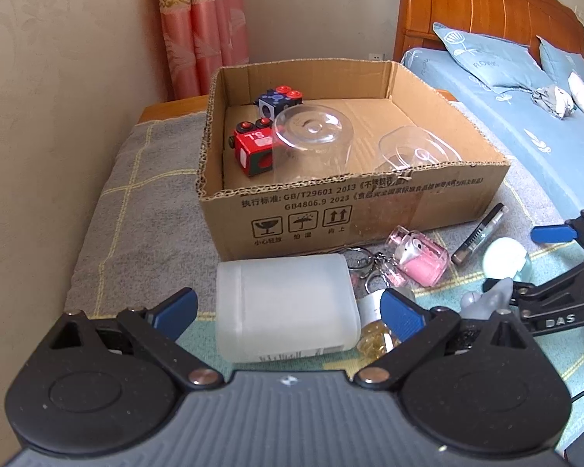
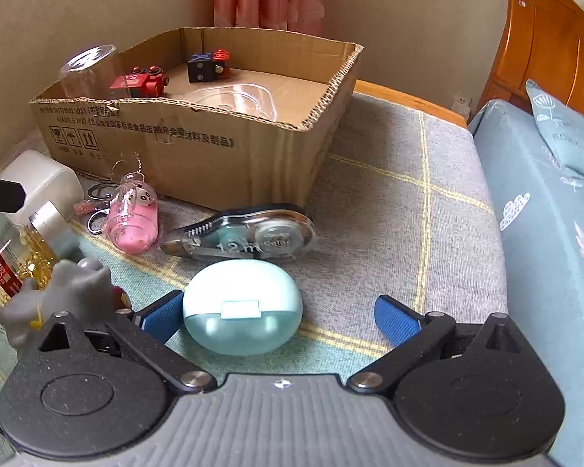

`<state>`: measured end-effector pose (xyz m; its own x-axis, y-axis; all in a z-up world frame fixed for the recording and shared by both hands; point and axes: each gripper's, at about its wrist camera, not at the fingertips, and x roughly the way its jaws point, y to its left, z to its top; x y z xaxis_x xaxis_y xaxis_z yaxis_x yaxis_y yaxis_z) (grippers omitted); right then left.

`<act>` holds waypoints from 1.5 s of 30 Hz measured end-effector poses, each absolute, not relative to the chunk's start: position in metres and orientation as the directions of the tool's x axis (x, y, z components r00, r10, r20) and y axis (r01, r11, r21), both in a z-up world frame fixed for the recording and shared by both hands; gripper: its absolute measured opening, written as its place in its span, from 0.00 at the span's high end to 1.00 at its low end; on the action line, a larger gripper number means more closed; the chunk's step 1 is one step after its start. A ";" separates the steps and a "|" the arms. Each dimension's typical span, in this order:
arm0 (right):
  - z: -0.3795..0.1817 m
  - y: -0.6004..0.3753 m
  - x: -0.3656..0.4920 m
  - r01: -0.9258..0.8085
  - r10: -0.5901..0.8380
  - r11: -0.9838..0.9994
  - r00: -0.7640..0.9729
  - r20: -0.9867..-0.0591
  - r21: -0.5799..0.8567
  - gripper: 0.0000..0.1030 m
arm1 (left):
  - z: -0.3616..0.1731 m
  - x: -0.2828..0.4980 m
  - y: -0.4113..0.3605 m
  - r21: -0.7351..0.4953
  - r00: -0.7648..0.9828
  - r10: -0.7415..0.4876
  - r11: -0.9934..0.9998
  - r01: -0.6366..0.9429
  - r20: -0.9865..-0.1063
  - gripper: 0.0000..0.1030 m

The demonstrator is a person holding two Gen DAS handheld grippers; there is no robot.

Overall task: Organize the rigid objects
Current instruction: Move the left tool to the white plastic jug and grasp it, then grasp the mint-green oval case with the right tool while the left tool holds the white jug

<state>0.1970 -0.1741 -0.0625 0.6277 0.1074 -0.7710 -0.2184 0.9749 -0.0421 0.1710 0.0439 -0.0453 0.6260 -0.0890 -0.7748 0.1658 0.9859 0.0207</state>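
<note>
My left gripper (image 1: 288,311) is open, its blue pads either side of a frosted white plastic jar (image 1: 288,307) lying on its side in front of the cardboard box (image 1: 354,210). The box holds a red toy block (image 1: 253,148), a dark blue toy block (image 1: 278,102), an upturned clear cup (image 1: 313,140) and a clear dish (image 1: 416,151). My right gripper (image 2: 280,317) is open around a pale blue earbud case (image 2: 243,307), which touches the left pad. The right gripper also shows in the left wrist view (image 1: 564,264).
On the plaid blanket (image 2: 408,202) lie a correction tape dispenser (image 2: 245,233), a pink keychain bottle (image 2: 132,218), a grey plush figure (image 2: 62,295) and a bottle of yellow capsules (image 2: 27,249). A bed with blue bedding (image 2: 545,214) is to the right, a wall to the left.
</note>
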 end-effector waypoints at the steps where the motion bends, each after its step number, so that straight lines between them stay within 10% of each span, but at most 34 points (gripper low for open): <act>1: -0.063 -0.178 0.197 -0.215 0.112 0.976 0.627 -0.771 -0.033 0.00 | -0.047 0.174 0.043 0.025 0.624 -0.087 0.985 0.168 -0.776 0.03; 36: -0.066 -0.189 0.190 -0.325 0.196 0.945 0.658 -0.727 -0.040 0.01 | -0.092 0.198 0.084 -0.004 0.587 -0.044 0.998 0.070 -0.809 0.02; 45: -0.058 -0.182 0.191 -0.419 0.267 0.908 0.626 -0.733 -0.027 0.21 | -0.088 0.199 0.080 0.017 0.611 -0.043 0.996 0.093 -0.790 0.06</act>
